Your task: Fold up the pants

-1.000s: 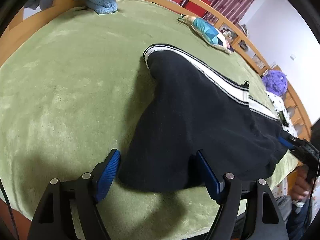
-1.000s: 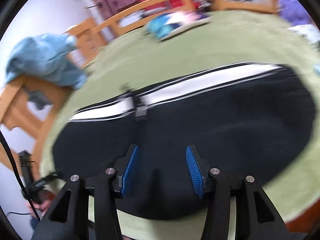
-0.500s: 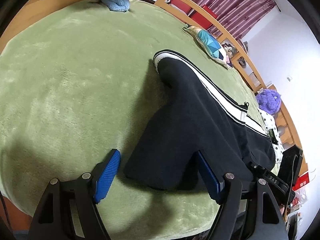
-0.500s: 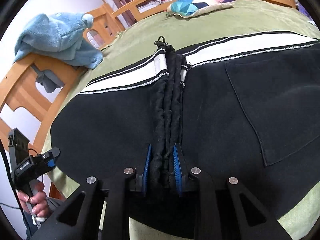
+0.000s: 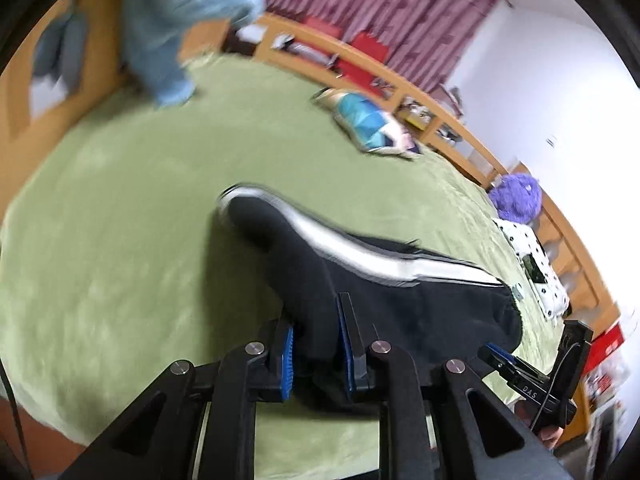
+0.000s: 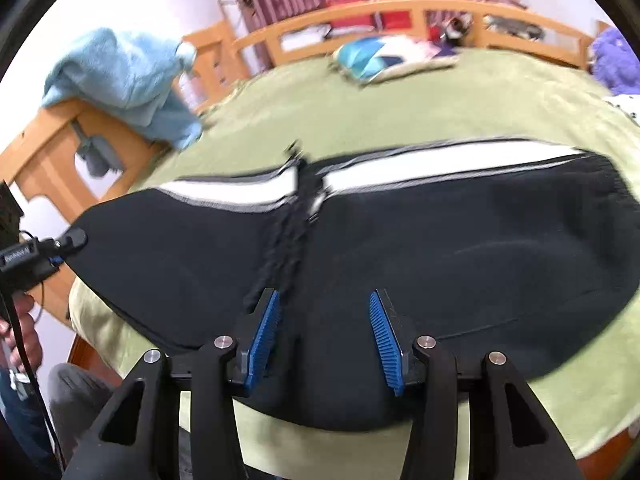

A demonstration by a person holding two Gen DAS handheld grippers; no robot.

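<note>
Black pants (image 6: 420,248) with a white side stripe lie across the green bed cover; they also show in the left wrist view (image 5: 400,292). My left gripper (image 5: 318,354) is shut on the near leg end of the pants, with black cloth pinched between its blue pads. It appears at the left edge of the right wrist view (image 6: 60,242). My right gripper (image 6: 324,340) is open just over the near edge of the pants, beside the gathered waistband seam (image 6: 292,224), with nothing between its pads. It appears low right in the left wrist view (image 5: 516,368).
The green bed cover (image 5: 120,240) has a wooden rail (image 6: 420,12) around its far side. A light blue towel (image 6: 128,76) hangs over the frame at left. A blue patterned cushion (image 6: 384,56) and a purple plush toy (image 5: 516,198) lie at the far side.
My left gripper has closed on the leg end of the pants. My right gripper was shut on the waistband seam half a second ago and has now opened and let it go.
</note>
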